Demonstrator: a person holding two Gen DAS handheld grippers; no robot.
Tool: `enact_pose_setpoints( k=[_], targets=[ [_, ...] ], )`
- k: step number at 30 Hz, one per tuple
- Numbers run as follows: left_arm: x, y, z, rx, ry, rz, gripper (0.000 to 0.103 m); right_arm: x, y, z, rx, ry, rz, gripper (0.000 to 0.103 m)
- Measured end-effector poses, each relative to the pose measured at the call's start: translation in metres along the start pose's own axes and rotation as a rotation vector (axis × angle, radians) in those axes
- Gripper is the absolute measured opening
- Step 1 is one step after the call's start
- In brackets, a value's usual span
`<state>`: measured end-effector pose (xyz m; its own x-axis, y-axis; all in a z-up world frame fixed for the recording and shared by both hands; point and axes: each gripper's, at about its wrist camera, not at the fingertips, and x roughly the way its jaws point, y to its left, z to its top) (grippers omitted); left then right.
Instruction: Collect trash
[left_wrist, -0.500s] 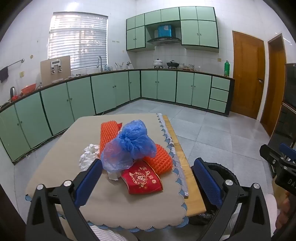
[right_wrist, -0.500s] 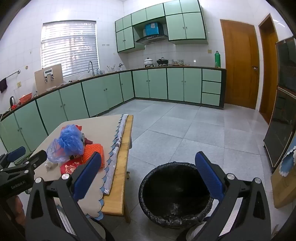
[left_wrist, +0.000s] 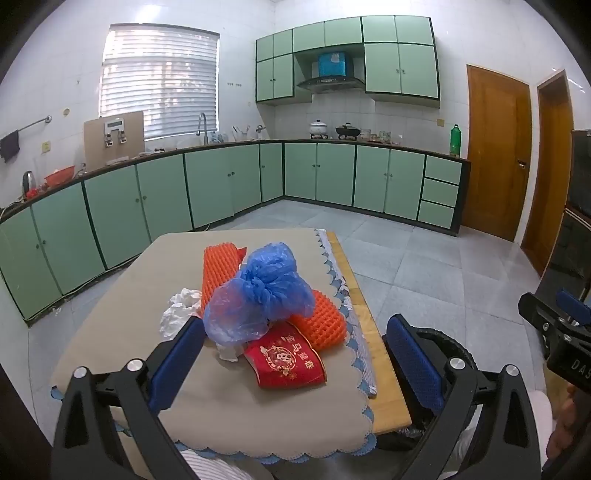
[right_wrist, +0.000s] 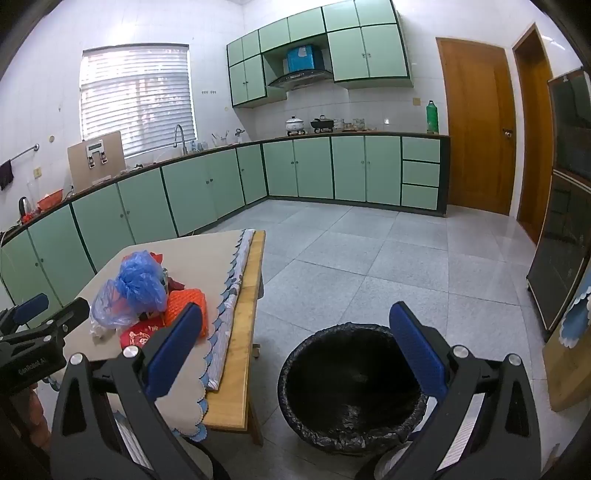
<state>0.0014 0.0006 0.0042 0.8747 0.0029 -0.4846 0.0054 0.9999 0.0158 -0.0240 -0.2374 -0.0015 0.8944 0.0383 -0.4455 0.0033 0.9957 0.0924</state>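
Note:
A heap of trash lies on the cloth-covered table (left_wrist: 122, 332): a blue plastic bag (left_wrist: 262, 291), orange foam netting (left_wrist: 218, 266), crumpled white paper (left_wrist: 177, 314) and a red printed packet (left_wrist: 286, 360). My left gripper (left_wrist: 295, 354) hovers open just short of the heap, nothing between its fingers. My right gripper (right_wrist: 299, 347) hangs open above a black-lined bin (right_wrist: 351, 384) on the floor right of the table. The same blue plastic bag (right_wrist: 138, 280) and the left gripper's side (right_wrist: 33, 332) show in the right wrist view.
The table's bare wooden edge (right_wrist: 247, 314) runs beside the bin. Green kitchen cabinets (left_wrist: 221, 184) line the far walls, wooden doors (left_wrist: 495, 147) stand at the right, a dark cabinet (right_wrist: 565, 221) at far right. Grey tiled floor (right_wrist: 369, 258) lies beyond.

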Motion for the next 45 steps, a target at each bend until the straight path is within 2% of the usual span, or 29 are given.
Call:
enact_pose_setpoints(
  k=[45],
  targets=[
    [-0.0031,0.0012,0.0025,-0.005,-0.011,0.002,0.097,-0.0025,-0.0051,-0.0002,0.008,-0.003,0.001,0.098]
  ],
)
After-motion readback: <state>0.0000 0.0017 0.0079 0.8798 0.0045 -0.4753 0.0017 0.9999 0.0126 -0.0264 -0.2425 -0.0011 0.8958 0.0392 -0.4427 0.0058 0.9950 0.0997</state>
